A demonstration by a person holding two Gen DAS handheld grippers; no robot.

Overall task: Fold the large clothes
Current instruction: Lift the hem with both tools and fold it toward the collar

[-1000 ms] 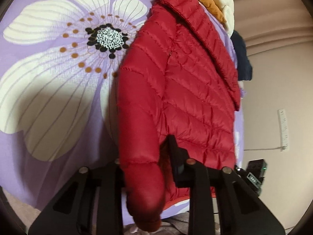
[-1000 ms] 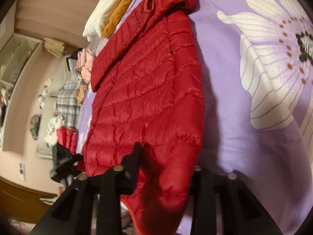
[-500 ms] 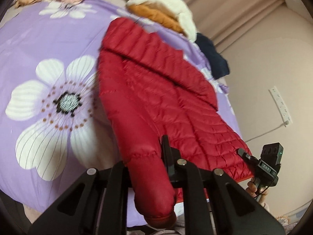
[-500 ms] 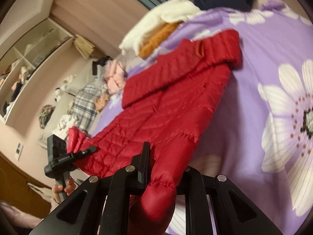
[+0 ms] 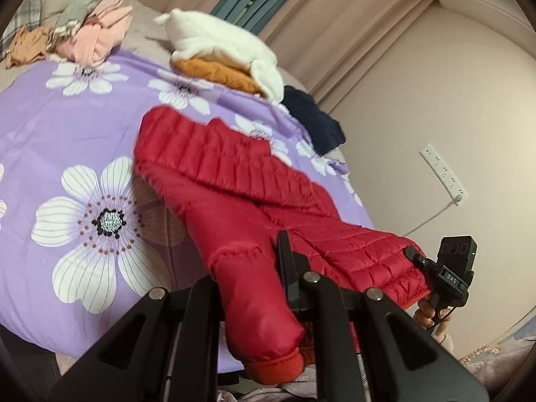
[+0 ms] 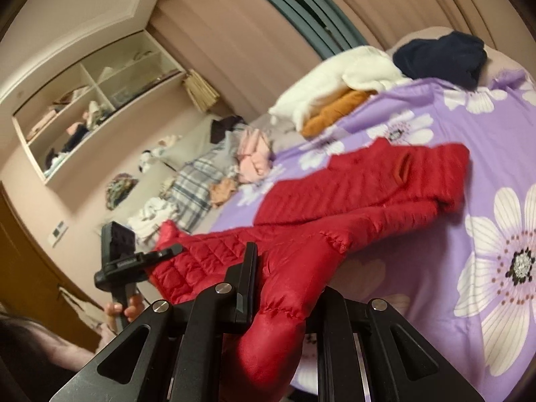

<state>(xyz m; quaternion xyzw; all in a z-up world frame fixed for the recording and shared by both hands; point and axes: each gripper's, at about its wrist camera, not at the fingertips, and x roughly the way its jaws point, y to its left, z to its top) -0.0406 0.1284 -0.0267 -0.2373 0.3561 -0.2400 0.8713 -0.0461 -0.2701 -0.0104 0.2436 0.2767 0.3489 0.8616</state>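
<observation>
two grippers: each clamped on one sleeve of the red puffer jacket (image 5: 234, 181), lifted above the near edge of the bed (image 5: 43, 140)
left gripper (image 5: 248, 288): angled down toward the bed, jaws narrow, pinching the left sleeve (image 5: 248, 288) just above its cuff; cuff hanging below the jaws
right gripper (image 6: 284, 305): angled slightly down, rolled a little, jaws just closing and now narrow on the right sleeve (image 6: 284, 318)
other view of each: right gripper at the lower right in the left view, left gripper at the lower left in the right view, each with a hand (image 6: 124, 311) on its handle
jacket: collar end resting near the middle of the purple flowered cover; hem end raised off the near edge, strung between the two grippers
far edge of bed: white fleece (image 5: 221, 43) on an orange garment (image 5: 217, 72), dark navy garment (image 5: 315, 124) at the far right corner, pink clothes (image 5: 97, 37) at the far left corner
open room: broad bare cover to the left of the jacket, around the large white flower; narrower strip between collar and far piles
beside the bed: wall with a power strip (image 5: 442, 171) close on the right side
</observation>
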